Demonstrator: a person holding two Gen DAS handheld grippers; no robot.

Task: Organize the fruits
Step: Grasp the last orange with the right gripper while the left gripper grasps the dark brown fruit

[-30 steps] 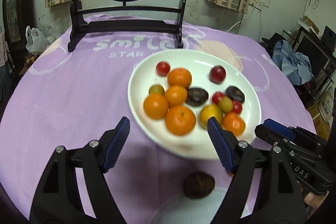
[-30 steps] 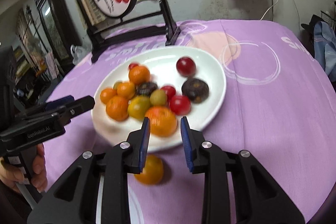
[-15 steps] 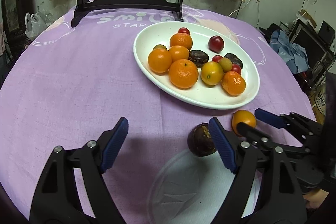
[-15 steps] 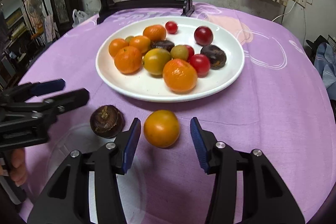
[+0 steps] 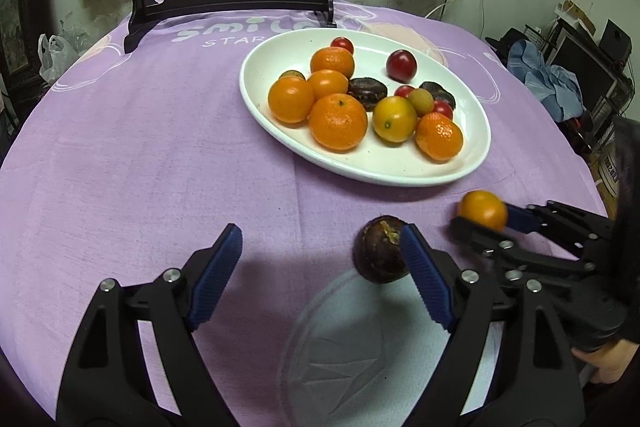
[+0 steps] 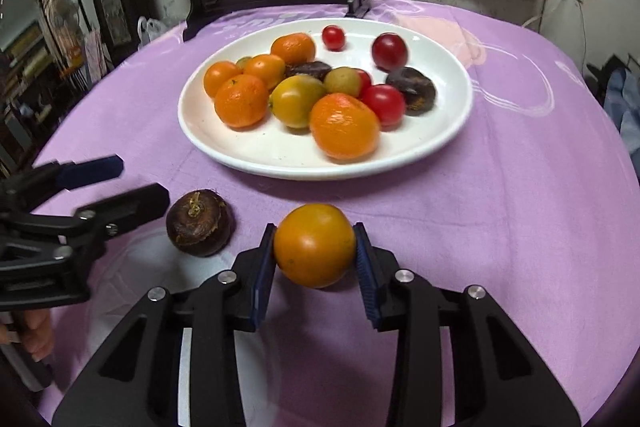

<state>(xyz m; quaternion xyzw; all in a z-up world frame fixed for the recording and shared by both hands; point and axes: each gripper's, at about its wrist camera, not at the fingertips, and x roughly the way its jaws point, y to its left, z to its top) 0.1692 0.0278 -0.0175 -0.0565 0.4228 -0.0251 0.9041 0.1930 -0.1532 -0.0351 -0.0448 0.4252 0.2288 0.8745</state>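
Looking thru my left cam first: my left gripper (image 5: 320, 267) has its jaws wide apart w/ nothing btwn them. The brown fruit (image 5: 378, 249) sits on the purple cloth (image 5: 140, 147), just outside my right-hand pad and touching it or nearly so; can't tell which. Past my jaws is the white plate (image 5: 360, 167), full of orange, red and dark fruit. Under my jaws lies a clear plate (image 5: 360, 347), empty as far as I see. Off to the side, my right gripper (image 5: 480, 219) has the orange fruit (image 5: 482, 209).

Now my right cam: my right gripper (image 6: 316, 251) is closing, and both pads sit against the orange fruit (image 6: 314, 245), right btwn my jaws. The brown fruit (image 6: 199, 222) is just left of my jaws, near my left gripper (image 6: 120, 183).

I think the job has only just begun. One fruit is grabbed, one waits on the cloth, and most are in the white plate (image 6: 280, 163), not sorted yet.
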